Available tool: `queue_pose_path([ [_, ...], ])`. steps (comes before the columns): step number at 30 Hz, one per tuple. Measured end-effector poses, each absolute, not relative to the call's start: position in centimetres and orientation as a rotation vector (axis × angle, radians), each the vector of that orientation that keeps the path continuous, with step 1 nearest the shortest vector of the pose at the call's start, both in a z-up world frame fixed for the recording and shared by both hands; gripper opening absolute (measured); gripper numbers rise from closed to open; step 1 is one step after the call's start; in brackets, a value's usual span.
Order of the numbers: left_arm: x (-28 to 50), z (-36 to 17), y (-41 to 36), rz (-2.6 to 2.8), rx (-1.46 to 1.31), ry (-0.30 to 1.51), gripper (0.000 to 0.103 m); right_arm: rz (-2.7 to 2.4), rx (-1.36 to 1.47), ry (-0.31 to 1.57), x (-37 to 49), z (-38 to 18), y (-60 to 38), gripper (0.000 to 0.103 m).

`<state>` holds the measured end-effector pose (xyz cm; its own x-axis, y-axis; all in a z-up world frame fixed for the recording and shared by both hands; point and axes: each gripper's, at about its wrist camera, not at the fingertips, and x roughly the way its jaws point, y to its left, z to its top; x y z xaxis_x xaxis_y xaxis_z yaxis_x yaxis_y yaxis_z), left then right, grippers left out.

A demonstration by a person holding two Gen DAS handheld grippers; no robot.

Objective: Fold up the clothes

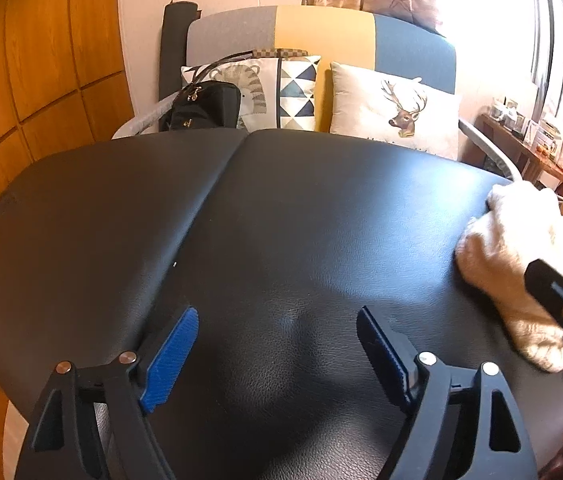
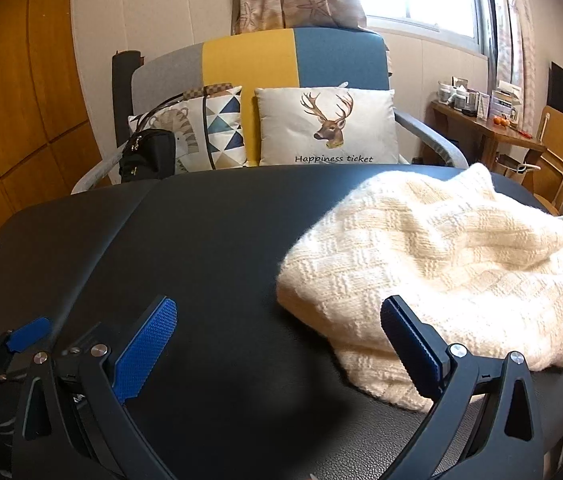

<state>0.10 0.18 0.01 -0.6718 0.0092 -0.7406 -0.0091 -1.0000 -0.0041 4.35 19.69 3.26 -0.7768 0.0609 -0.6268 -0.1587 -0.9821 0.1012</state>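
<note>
A cream knitted sweater [image 2: 453, 264] lies bunched on the right half of the black leather table [image 2: 209, 240]. My right gripper [image 2: 277, 332] is open and empty, just above the table; its right finger overlaps the sweater's near left edge. My left gripper [image 1: 277, 336] is open and empty over bare table [image 1: 281, 220], left of the sweater [image 1: 509, 256]. The right gripper's black body [image 1: 561, 296] shows at the right edge of the left wrist view, in front of the sweater. The left gripper [image 2: 25, 336] shows at the lower left of the right wrist view.
Behind the table stands a grey, yellow and blue sofa [image 2: 293, 60] with a deer cushion [image 2: 329, 128], a triangle-pattern cushion [image 2: 221, 132] and a black bag [image 2: 145, 160]. A wooden wardrobe [image 1: 41, 60] is on the left. A cluttered wooden side table [image 2: 489, 128] stands at the right.
</note>
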Motion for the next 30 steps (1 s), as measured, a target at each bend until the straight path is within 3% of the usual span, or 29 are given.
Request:
queue_pose_path([
  [10, 1.7, 0.2, 3.2, 2.850, -1.214, 0.076, 0.083, 2.859, -0.985, 0.257, 5.0, 4.0, 19.2, 0.103],
  [17, 2.9, 0.3, 5.3, 2.839, -1.176, 0.128, 0.083, 2.823, -0.976, 0.158, 5.3, 4.9, 19.1, 0.103],
  [30, 4.3, 2.0, 5.4, 2.761, -1.156, 0.061, 0.083, 2.684, -1.020, 0.192, 7.8, 5.3, 21.1, 0.103],
])
